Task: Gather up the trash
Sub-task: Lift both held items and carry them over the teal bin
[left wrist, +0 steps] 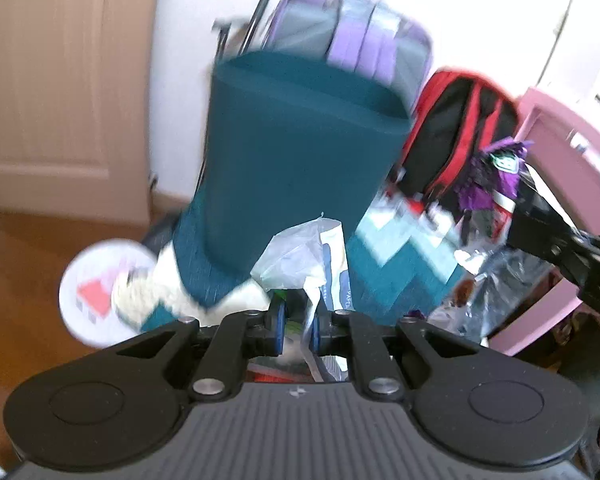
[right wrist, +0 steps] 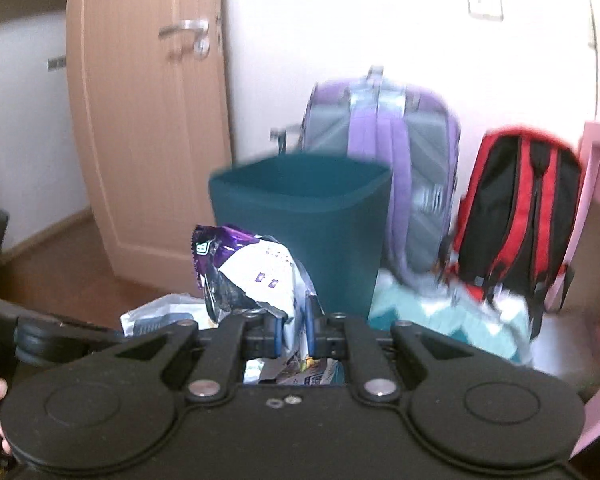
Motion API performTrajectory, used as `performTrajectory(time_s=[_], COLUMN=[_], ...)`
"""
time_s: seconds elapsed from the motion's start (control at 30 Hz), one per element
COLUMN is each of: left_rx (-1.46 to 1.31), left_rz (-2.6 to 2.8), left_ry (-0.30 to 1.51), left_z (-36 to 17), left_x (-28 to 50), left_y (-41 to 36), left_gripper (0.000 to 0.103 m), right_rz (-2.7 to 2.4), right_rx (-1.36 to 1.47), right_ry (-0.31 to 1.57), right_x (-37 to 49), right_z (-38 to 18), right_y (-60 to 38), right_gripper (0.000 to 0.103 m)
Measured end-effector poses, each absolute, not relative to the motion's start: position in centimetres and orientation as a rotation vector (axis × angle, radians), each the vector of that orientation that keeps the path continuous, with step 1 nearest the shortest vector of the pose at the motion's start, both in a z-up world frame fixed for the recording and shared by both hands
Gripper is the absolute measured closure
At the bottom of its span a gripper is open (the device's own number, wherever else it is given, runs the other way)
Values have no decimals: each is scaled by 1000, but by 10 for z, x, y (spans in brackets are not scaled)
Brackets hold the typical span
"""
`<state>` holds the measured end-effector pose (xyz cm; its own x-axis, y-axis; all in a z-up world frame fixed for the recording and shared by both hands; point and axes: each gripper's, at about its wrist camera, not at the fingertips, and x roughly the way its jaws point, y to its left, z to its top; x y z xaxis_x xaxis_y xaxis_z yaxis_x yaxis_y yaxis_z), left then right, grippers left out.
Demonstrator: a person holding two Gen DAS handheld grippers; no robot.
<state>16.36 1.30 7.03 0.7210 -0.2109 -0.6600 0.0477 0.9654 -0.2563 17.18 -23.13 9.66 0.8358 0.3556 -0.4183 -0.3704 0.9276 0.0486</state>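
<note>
Closest to the lens, our left hand-held gripper (left wrist: 299,322) was clamped on a crumpled white plastic-and-paper wrapper (left wrist: 304,252) at the lower middle of the left wrist view. Our right hand-held gripper (right wrist: 293,330) was likewise closed on a purple and white snack packet (right wrist: 252,272), lower centre of the right wrist view. Both pieces of trash were in our grip but not yet binned: the teal bin (right wrist: 300,216) stood ahead at mid-frame, its mouth open, with a purple backpack (right wrist: 384,140) and a red and black backpack (right wrist: 516,200) behind it to the right. A white paper disc (left wrist: 96,288) lay on the floor at lower left of the left view, and clear plastic (left wrist: 496,276) at right; we judged those probably remained to be collected.
</note>
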Motion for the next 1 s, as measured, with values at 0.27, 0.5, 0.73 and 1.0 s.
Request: performTrajectory(time_s=[0.27,0.5,0.73,1.0], left_rx=[-181,-106,-62,-32], left_rz=[-170,-160,-106,-87], left_ry=[556,463,488,579], left_z=[181,231,216,172], left_x=[194,237,293,346], left_y=[10,-5,-9,-10], left_gripper=[91,91,91,91], right_rz=[347,322,291,280], right_rx=[16,54,64,38], right_ry=[311,288,334,423], right_x=[214,264,316,362], right_z=[173,196,183,142], right_y=[-234,-226,-211,-197], right_gripper=[92,92,91,91])
